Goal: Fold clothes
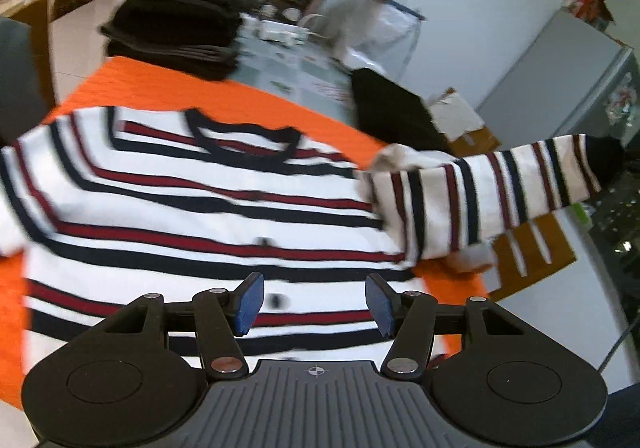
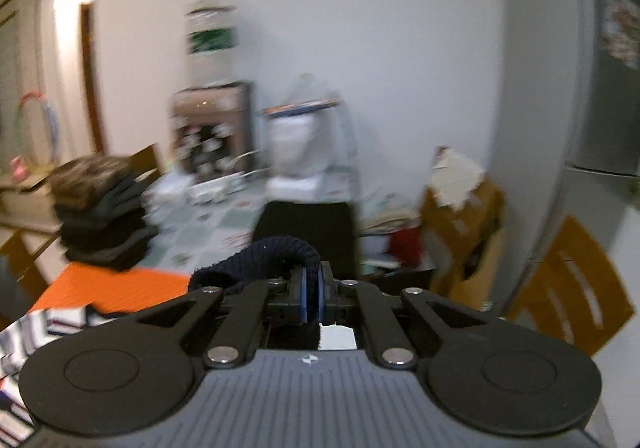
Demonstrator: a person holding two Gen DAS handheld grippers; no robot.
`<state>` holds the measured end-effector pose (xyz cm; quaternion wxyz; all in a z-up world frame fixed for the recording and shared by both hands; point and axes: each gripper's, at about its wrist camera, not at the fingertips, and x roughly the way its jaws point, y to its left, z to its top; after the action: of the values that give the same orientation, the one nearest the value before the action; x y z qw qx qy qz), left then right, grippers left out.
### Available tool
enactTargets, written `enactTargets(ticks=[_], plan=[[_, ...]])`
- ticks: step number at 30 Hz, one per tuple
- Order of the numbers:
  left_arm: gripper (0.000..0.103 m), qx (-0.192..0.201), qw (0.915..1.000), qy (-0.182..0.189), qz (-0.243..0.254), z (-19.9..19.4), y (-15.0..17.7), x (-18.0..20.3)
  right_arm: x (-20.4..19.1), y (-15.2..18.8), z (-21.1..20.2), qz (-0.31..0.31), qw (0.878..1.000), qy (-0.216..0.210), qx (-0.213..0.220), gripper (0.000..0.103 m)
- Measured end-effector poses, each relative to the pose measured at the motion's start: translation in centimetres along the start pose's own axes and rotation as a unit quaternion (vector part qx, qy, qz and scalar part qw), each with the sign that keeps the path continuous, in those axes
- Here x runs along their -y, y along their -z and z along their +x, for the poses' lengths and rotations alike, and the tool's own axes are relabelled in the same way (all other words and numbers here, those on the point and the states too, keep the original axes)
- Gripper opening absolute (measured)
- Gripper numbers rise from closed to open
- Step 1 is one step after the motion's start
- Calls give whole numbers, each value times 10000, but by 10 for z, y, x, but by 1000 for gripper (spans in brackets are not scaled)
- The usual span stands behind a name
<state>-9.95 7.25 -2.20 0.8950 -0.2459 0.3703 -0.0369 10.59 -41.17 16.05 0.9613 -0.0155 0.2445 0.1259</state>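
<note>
Left wrist: striped sweater (image 1: pixel 200 208) flat on orange mat (image 1: pixel 160 88); left gripper (image 1: pixel 316 302) apart, empty. Right gripper (image 2: pixel 312 298) clamps navy cuff (image 2: pixel 260 252).

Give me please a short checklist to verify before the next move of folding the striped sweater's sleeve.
1. Right gripper shut on the navy cuff: ok, the knit loops out from between the pads.
2. Sleeve lifted clear of the orange mat: ok, it stretches out to the right in the air.
3. Left gripper free: ok, nothing is between its pads; it hangs over the lower body of the striped sweater.
4. Sweater body flat: cannot tell, the picture is blurred; the collar side looks spread.
5. Fold area free of other clothes: ok, the stack of dark clothes sits at the far end.
</note>
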Motion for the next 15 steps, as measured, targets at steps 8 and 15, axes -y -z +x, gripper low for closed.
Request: enactTargets(ticks=[8, 15], plan=[[62, -102, 9998, 84, 158, 28, 13, 52, 115, 45, 36, 454, 9953, 643, -557, 6], [63, -121, 9993, -346, 72, 44, 23, 49, 151, 136, 102, 1092, 9829, 632, -1345, 7]])
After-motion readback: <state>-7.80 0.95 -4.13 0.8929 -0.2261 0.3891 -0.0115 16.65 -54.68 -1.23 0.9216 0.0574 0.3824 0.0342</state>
